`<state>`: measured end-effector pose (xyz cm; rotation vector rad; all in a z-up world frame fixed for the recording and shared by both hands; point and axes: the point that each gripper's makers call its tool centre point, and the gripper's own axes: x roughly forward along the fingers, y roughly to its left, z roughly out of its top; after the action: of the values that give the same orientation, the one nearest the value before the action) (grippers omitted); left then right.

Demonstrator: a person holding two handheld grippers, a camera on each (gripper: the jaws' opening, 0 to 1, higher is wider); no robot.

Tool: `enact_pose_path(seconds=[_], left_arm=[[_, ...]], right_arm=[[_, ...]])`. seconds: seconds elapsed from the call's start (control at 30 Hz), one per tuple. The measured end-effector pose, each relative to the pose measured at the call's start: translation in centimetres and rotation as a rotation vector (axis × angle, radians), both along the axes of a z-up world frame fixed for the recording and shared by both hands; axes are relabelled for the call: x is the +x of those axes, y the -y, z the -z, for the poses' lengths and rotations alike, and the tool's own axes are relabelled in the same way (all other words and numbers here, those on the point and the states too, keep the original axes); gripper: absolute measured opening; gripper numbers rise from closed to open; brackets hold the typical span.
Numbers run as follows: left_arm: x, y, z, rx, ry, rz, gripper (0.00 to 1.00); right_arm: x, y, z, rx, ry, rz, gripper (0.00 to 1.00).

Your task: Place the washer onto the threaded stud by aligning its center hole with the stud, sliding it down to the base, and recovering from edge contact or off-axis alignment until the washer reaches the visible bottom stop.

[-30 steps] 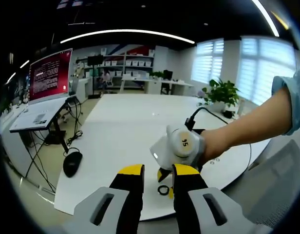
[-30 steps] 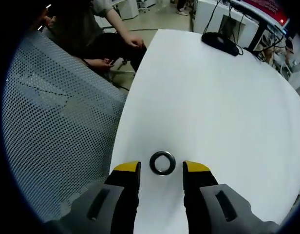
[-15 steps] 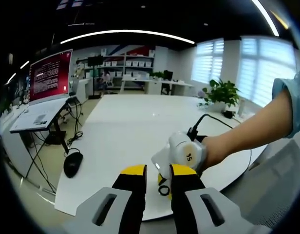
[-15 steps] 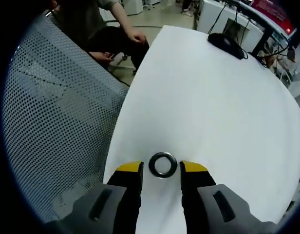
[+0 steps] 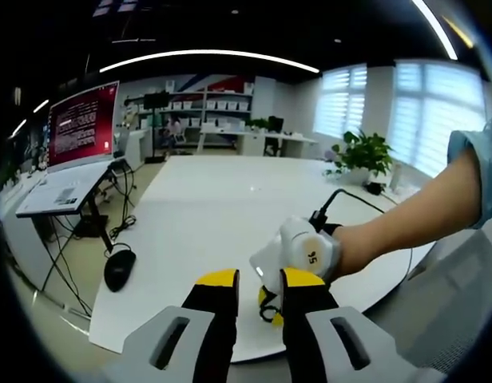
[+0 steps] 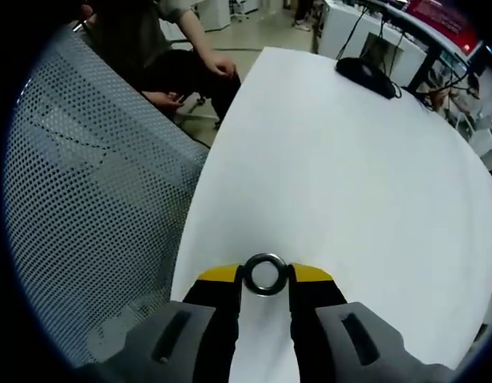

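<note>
A dark metal washer [image 6: 264, 273] lies flat near the edge of the white table [image 6: 342, 175]. My right gripper [image 6: 264, 276] is shut on it, one yellow-tipped jaw pressed against each side of the ring. In the left gripper view the right gripper [image 5: 267, 302] is a white body marked 15, held by a bare hand and pointing down at the table's near edge. My left gripper [image 5: 259, 281] hovers just in front of it with a narrow gap between its jaws and nothing in it. The jaws cover most of the washer there.
A grey mesh chair back [image 6: 86, 207] stands close to the table's left edge, with a seated person [image 6: 162, 48] behind it. A black mouse [image 6: 364, 73] lies at the far end. A side desk with a laptop [image 5: 66, 187], a red screen [image 5: 82, 124] and a potted plant [image 5: 362, 152] stand beyond.
My right gripper's jaws have come down around the washer and shut on it; before, they stood apart on either side. The left gripper has barely moved.
</note>
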<state>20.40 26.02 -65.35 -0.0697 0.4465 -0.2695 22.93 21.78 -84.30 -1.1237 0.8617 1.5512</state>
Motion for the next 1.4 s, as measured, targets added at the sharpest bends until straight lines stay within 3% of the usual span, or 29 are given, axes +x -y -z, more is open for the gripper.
enact_pose_path(seconds=[0.27,0.63,1.03,1.4], left_arm=[[0.0,0.0,0.0,-0.001,0.0,0.0,0.18],[0.0,0.0,0.0,-0.002,-0.001,0.0,0.18],[0.0,0.1,0.0,0.0,-0.006,0.004,0.18],[0.0,0.0,0.1,-0.001,-0.008,0.0,0.19]], right_arm=[[0.0,0.7,0.0,-0.023,0.007,-0.027,0.27],[0.2,1.0,-0.1,-0.028,0.022,-0.025,0.23],[0.5,0.8,-4.0,-0.014,-0.01,-0.02,0.23],[2.3,2.0,-6.1,-0.046,0.031,-0.049,0.23]])
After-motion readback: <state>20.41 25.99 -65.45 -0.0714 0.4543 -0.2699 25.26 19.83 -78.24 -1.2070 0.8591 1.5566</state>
